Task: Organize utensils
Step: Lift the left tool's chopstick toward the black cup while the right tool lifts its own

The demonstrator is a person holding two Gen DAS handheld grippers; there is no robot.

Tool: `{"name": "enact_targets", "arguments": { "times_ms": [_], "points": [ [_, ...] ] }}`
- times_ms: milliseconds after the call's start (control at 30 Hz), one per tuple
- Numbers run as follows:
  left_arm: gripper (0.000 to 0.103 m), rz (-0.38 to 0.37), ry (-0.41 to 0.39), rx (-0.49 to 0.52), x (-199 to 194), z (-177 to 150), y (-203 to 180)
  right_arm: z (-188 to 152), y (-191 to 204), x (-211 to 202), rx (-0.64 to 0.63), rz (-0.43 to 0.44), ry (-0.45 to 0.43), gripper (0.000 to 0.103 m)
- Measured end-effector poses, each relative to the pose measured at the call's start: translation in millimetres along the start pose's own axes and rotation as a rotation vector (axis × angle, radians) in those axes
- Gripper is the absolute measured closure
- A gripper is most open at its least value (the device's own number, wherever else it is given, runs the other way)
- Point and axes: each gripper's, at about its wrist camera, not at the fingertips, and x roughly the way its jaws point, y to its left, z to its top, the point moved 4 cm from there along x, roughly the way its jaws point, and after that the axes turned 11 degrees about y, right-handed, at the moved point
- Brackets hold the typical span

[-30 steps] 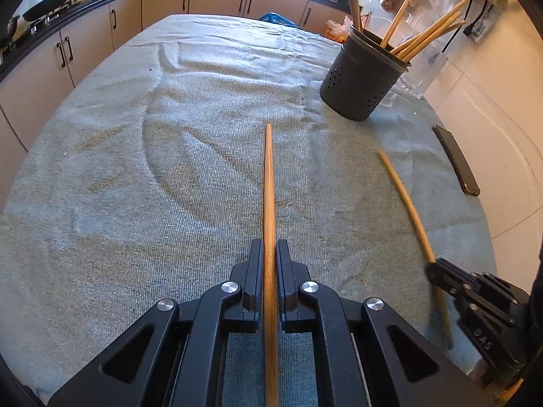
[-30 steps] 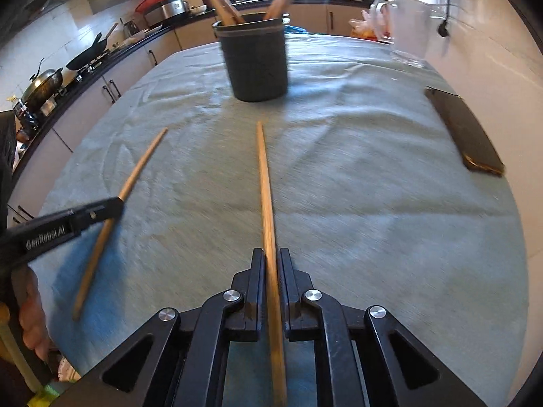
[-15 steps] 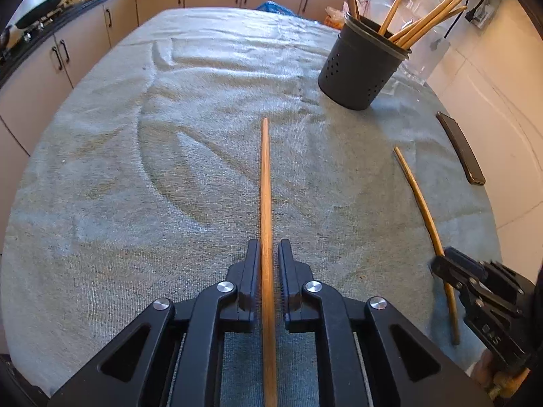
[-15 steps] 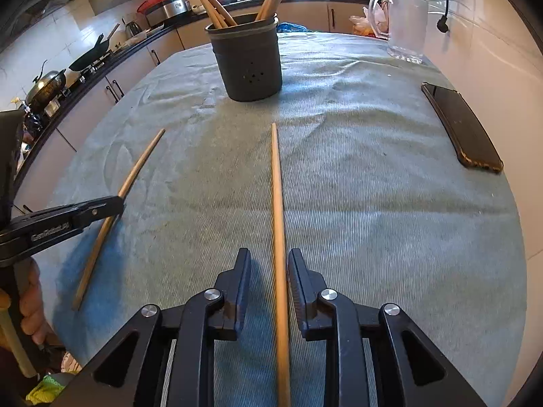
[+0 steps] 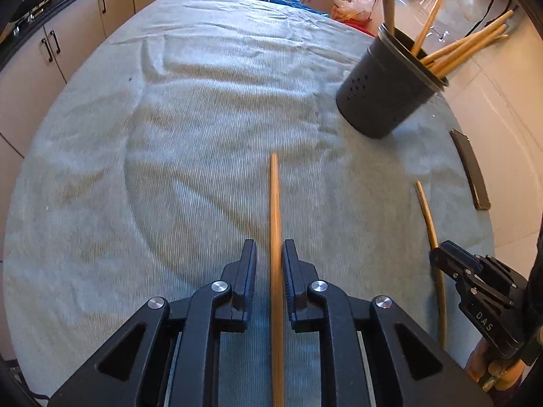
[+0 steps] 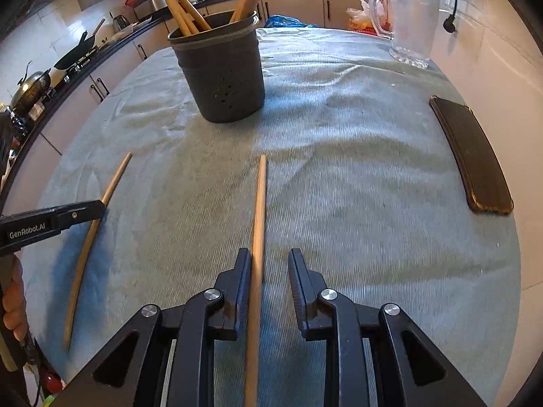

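Between our left gripper [image 5: 268,264] fingers: chopstick [image 5: 275,237] on cloth, long axis running straight ahead; jaws just eased apart, loose. Right gripper [image 6: 269,271] likewise parted round second chopstick [image 6: 258,224]. Holder [image 6: 222,74] ahead, nearer our right.

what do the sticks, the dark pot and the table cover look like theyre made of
Sticks: likely bamboo or wood, going by the even tan colour and matte, unpainted surface. Dark pot: probably moulded plastic, since it is uniform charcoal with a matte skin, small drain holes and a banded rim; coated metal cannot be ruled out. Table cover: woven fabric, pale grey-green, with fine ribs and soft wrinkles.
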Motion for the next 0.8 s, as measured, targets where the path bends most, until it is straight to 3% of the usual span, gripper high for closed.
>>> {"name": "enact_targets", "arguments": {
  "times_ms": [467, 533, 600, 633, 667, 700, 800],
  "points": [
    [0.078, 0.078, -0.037, 0.100, 10.1, 40.0, -17.5, 53.3, 9.6, 18.8, -0.043, -0.069, 0.034, 0.078],
    [0.078, 0.079, -0.043, 0.107, 11.5, 42.6, -19.7, 57.7, 10.8, 20.4, -0.039, -0.072, 0.031, 0.081],
    [0.078, 0.075, -0.064, 0.116, 12.3, 43.7, -21.5, 59.3, 11.1, 21.3, -0.038, -0.079, 0.020, 0.092],
    [0.080, 0.075, -0.075, 0.120, 13.0, 44.3, -21.8, 60.0, 11.4, 21.6, -0.039, -0.081, 0.014, 0.095],
    [0.093, 0.081, -0.087, 0.123, 13.5, 44.5, -21.6, 60.4, 11.4, 21.9, -0.040, -0.081, 0.007, 0.096],
    [0.098, 0.084, -0.090, 0.126, 14.3, 44.6, -21.6, 60.9, 11.0, 21.9, -0.037, -0.077, 0.002, 0.096],
    [0.098, 0.042, -0.086, 0.092, 9.5, 42.8, -16.8, 63.2, 9.0, 20.7, -0.014, -0.030, -0.011, 0.097]
  ]
}}
